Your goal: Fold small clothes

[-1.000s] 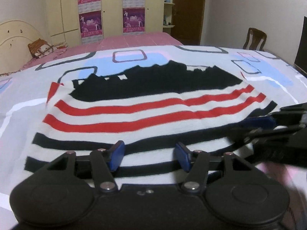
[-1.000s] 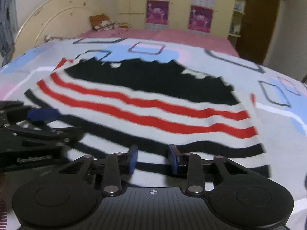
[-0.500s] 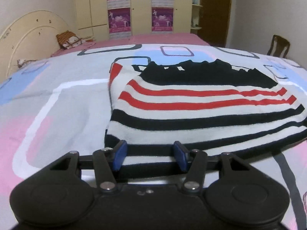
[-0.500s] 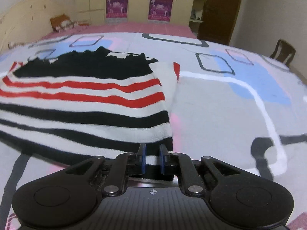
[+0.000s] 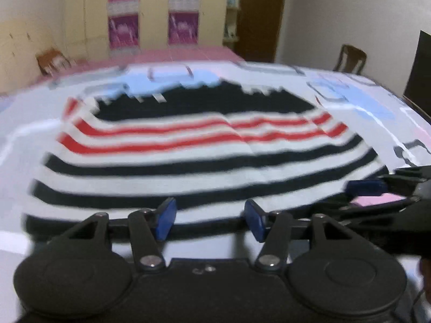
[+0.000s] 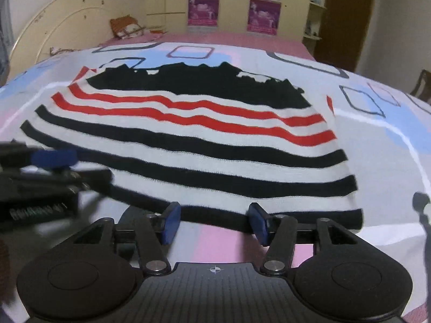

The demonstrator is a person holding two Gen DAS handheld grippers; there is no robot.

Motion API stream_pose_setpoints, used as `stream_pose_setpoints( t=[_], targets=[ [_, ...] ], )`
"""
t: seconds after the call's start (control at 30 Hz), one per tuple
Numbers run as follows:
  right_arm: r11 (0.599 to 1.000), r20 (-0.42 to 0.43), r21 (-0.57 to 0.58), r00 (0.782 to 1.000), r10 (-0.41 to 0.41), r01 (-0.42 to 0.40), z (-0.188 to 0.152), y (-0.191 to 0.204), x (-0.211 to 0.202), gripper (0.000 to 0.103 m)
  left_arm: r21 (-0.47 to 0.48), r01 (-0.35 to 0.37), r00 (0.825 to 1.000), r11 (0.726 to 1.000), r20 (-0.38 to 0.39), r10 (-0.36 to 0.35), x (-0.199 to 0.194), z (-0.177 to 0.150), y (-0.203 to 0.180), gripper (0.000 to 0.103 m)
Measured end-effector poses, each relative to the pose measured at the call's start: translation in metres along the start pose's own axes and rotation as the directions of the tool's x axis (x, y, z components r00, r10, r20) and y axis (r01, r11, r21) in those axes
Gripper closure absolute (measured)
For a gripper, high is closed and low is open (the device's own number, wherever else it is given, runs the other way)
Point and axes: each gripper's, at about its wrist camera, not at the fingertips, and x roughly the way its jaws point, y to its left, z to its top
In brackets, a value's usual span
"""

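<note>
Both jaws stand wide apart and hold nothing: the left gripper (image 5: 209,220) and the right gripper (image 6: 214,223) hover at the near hem of the striped sweater (image 6: 188,140), which lies flat on the patterned bedsheet (image 6: 390,145). White lettering on the left gripper's body, toward 9 o'clock in the right wrist view, is blurred and unreadable. Bare sheet lies toward 3 o'clock beyond the sweater's right edge.

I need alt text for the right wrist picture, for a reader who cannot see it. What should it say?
A striped sweater, white with black and red bands, lies flat on a patterned bedspread. The right tool is open at the sweater's near hem, holding nothing. The left tool shows, blurred, at the left edge.
</note>
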Motion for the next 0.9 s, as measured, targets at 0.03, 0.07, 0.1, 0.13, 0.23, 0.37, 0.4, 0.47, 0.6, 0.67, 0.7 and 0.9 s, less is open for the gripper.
stream_pose_setpoints(
  t=[0.03,0.07,0.1,0.13,0.23,0.37,0.4,0.47,0.6,0.67,0.7,0.9],
  targets=[
    [0.999,0.034,0.031,0.999,-0.009,0.008,0.001,-0.008,-0.006,0.048,-0.001,-0.015,1.000,1.000,0.017,0.015,-0.004,0.002,0.007,0.047],
    [0.998,0.056,0.063,0.998,-0.029,0.025,0.002,-0.017,-0.009,0.048,-0.005,-0.036,0.999,0.999,0.029,0.036,-0.007,0.003,0.015,0.047],
    [0.994,0.064,0.096,0.997,-0.053,0.046,0.004,-0.029,-0.011,0.049,-0.007,-0.066,0.997,0.998,0.041,0.066,-0.010,0.004,0.023,0.047],
    [0.991,0.065,0.120,0.995,-0.073,0.064,0.004,-0.038,-0.010,0.060,-0.008,-0.095,0.994,0.995,0.050,0.095,-0.012,0.003,0.032,0.047],
    [0.981,-0.001,0.139,0.991,-0.137,0.136,-0.003,-0.065,-0.003,0.070,-0.021,-0.183,0.982,0.983,0.040,0.183,-0.012,-0.005,0.058,0.049],
    [0.989,0.006,0.069,0.991,-0.132,0.131,-0.014,-0.070,-0.009,0.070,-0.077,-0.180,0.984,0.981,-0.004,0.180,-0.013,-0.015,0.081,0.056],
    [0.989,0.017,0.071,0.991,-0.131,0.129,-0.012,-0.069,-0.014,0.072,-0.078,-0.186,0.982,0.979,0.007,0.187,-0.017,-0.013,0.080,0.057],
    [0.988,0.068,0.087,0.988,-0.137,0.131,-0.013,-0.071,-0.024,0.080,-0.097,-0.190,0.980,0.977,0.041,0.195,-0.023,-0.013,0.080,0.056],
    [0.987,0.005,0.076,0.990,-0.140,0.139,-0.023,-0.077,-0.009,0.089,-0.098,-0.198,0.980,0.975,-0.014,0.198,-0.009,-0.015,0.080,0.057],
    [0.988,-0.003,0.056,0.990,-0.143,0.143,-0.021,-0.074,-0.010,0.089,-0.108,-0.200,0.980,0.974,-0.019,0.200,-0.010,-0.015,0.082,0.057],
    [0.988,-0.006,0.064,0.990,-0.138,0.138,-0.020,-0.075,-0.011,0.089,-0.108,-0.200,0.980,0.974,-0.019,0.199,-0.010,-0.016,0.083,0.057],
    [0.989,0.006,0.081,0.992,-0.124,0.123,-0.023,-0.082,-0.011,0.089,-0.091,-0.212,0.977,0.973,-0.023,0.211,-0.007,-0.016,0.082,0.056]
  ],
)
